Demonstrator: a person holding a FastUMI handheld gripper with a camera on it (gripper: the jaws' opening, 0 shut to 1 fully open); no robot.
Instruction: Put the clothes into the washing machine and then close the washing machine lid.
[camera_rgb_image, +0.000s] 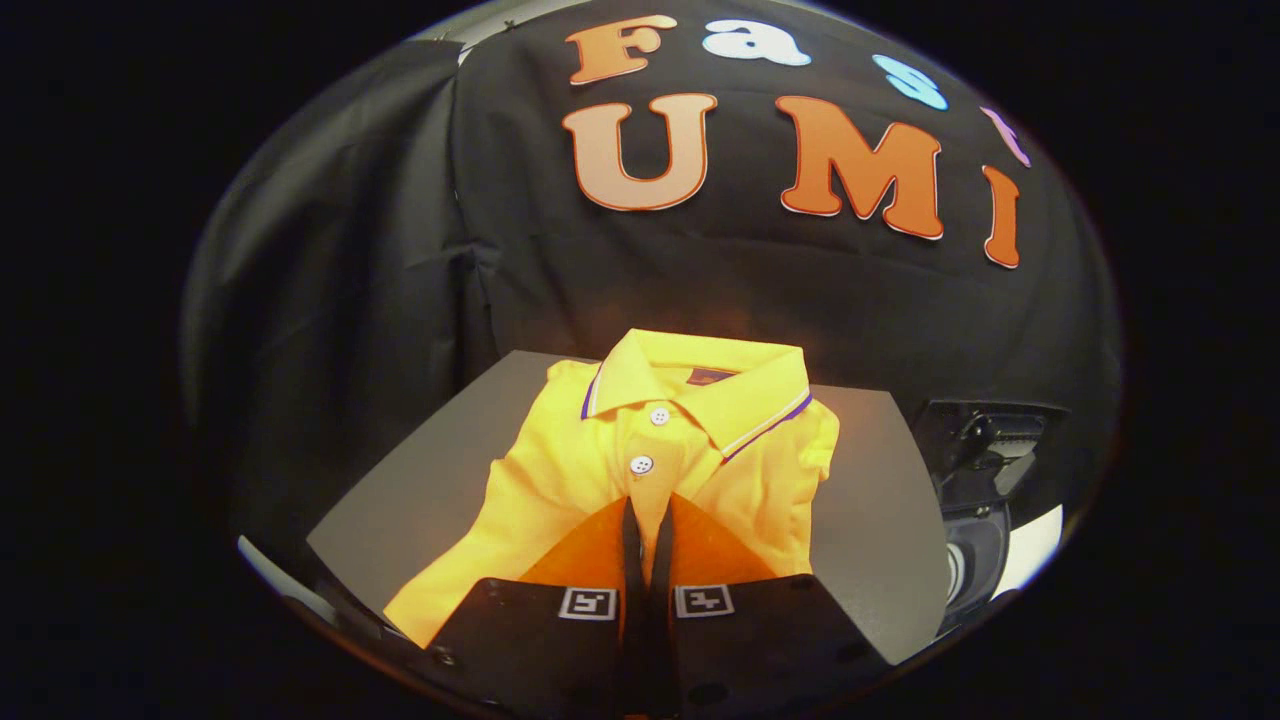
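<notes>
In the gripper view, the gripper (647, 520) has its two fingers pressed together, almost no gap, with the tips resting on the front of the yellow polo shirt (600, 470), just below its second button. I cannot tell if any cloth is pinched between them. The shirt lies folded on a grey board (400, 500), collar toward 12 o'clock. At 3 o'clock from the shirt stands a dark machine (975, 470), possibly the washer. The risk: a thin pinch may slip when lifted, or the shirt unfolds and drags.
</notes>
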